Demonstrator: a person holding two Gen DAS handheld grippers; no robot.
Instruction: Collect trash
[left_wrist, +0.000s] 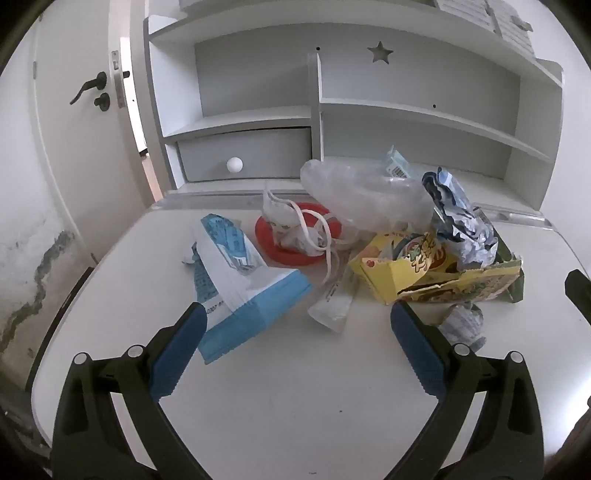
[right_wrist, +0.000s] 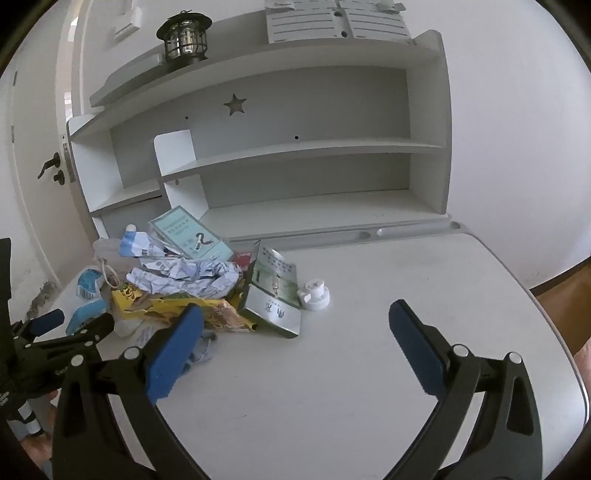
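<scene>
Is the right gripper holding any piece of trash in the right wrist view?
No, the right gripper stands wide open over bare desk, with nothing between its pads.

A white table (left_wrist: 280, 398) with rounded corners carries a heap of litter: a blue and white carton (left_wrist: 243, 288), a red ring (left_wrist: 295, 254), a torn yellow box (left_wrist: 436, 277), crumpled paper (right_wrist: 184, 277), a green box (right_wrist: 273, 295) and a white cap (right_wrist: 314, 293) just beside it.

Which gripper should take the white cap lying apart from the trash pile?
Probably the right gripper: its jaws are open and empty, and the white cap lies just ahead between its fingers. The left gripper faces the blue-white carton.
</scene>
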